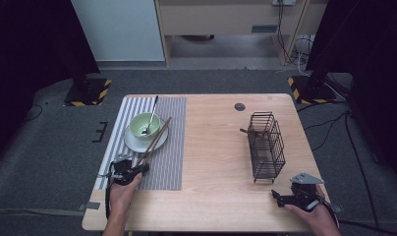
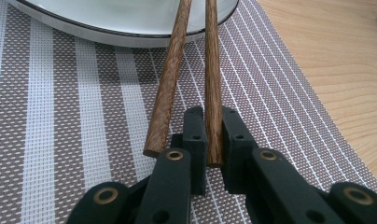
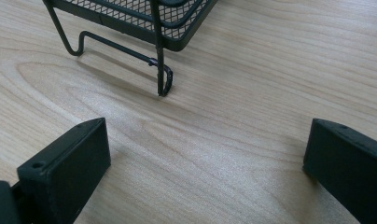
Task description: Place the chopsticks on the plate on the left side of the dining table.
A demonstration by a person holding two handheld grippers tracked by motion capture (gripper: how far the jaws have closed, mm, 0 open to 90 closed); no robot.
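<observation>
**Chopsticks pinched at the near end, one of the pair between the jaws**

The chopsticks (image 1: 155, 139) lie slanted across the striped placemat (image 1: 163, 167), their far ends resting on the rim of the white plate (image 1: 132, 143) that carries the green bowl (image 1: 144, 125). At the near left edge of the table (image 1: 211, 147) the person's left hand (image 1: 122, 192) comes in from below, forearm roughly straight, and points the left gripper (image 1: 143, 168) forward and slightly rightward along the sticks. Its jaws are drawn narrow and clamp the butt end of one chopstick.

The left gripper view settles which one: the right-hand chopstick (image 2: 213, 84) sits squeezed between the two black pads, while the other chopstick (image 2: 168, 84) lies just outside the left pad, its cut end free on the mat and touching nothing of the grip. Both sticks run up over the plate's (image 2: 130, 37) rim there. The high view blurs this into a single dark bundle.

At the near right corner the right hand (image 1: 317, 214) holds the right gripper (image 1: 277, 196) low over the bare wood, pointing leftward, jaws spread wide with nothing between them. The right gripper view shows the wire foot of the black mesh basket (image 3: 159, 32) just ahead, standing on the tabletop, apart from the jaws. In the high view the basket (image 1: 266, 146) stands upright, well away from the chopsticks. A spoon (image 1: 151, 115) leans in the bowl farther back.
</observation>
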